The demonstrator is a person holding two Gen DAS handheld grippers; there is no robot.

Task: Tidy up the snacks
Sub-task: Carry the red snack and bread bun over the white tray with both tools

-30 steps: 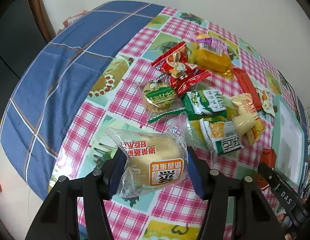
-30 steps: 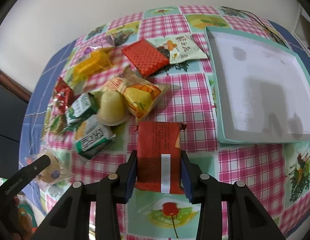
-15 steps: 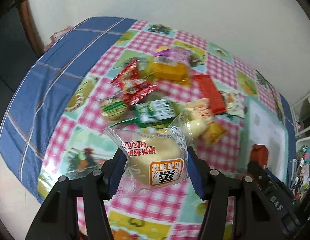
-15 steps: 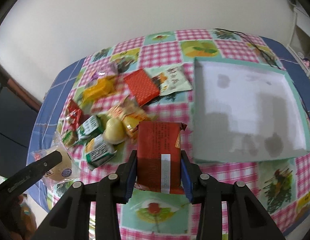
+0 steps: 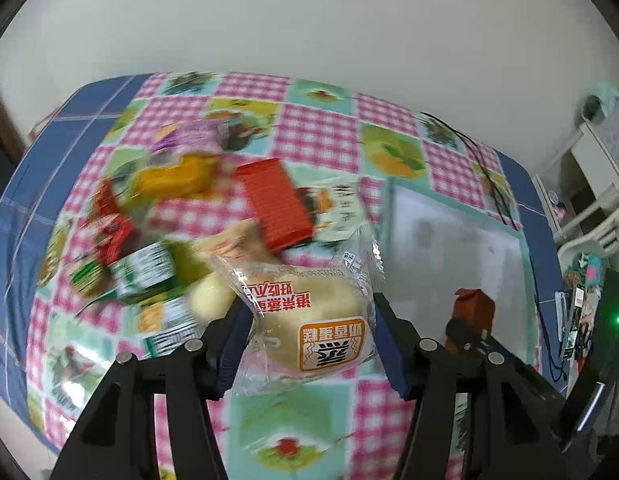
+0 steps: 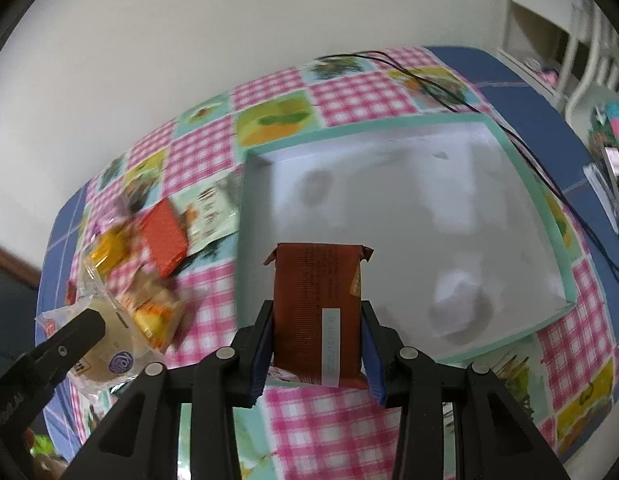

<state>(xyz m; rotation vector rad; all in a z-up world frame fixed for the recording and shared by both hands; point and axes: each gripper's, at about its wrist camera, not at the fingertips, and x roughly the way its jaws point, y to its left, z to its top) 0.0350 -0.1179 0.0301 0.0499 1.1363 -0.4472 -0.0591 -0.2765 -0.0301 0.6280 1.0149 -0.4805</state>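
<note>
My left gripper (image 5: 309, 332) is shut on a clear-wrapped steamed cake (image 5: 309, 312) with an orange label, held above the checked tablecloth. My right gripper (image 6: 315, 340) is shut on a dark red snack packet (image 6: 315, 300), which hangs over the near left edge of the white tray with a mint rim (image 6: 429, 128). The left wrist view shows that tray (image 5: 453, 248) to the right, with the right gripper and its red packet (image 5: 471, 308) before it. A blurred pile of snacks (image 5: 169, 240) lies on the left. In the right wrist view the left gripper's finger (image 6: 69, 336) and cake (image 6: 109, 344) appear at lower left.
A red ridged packet (image 5: 275, 204) and a pale packet (image 5: 341, 212) lie between pile and tray. A black cable (image 6: 449, 88) runs past the tray's far corner. The blue cloth border (image 5: 25, 208) marks the table's edges. White furniture (image 5: 589, 184) and clutter stand at the right.
Both grippers have swung to the right with their snacks, from beside the pile toward the tray. The red packet now hangs over the tray's edge; the cake is nearer to it.
</note>
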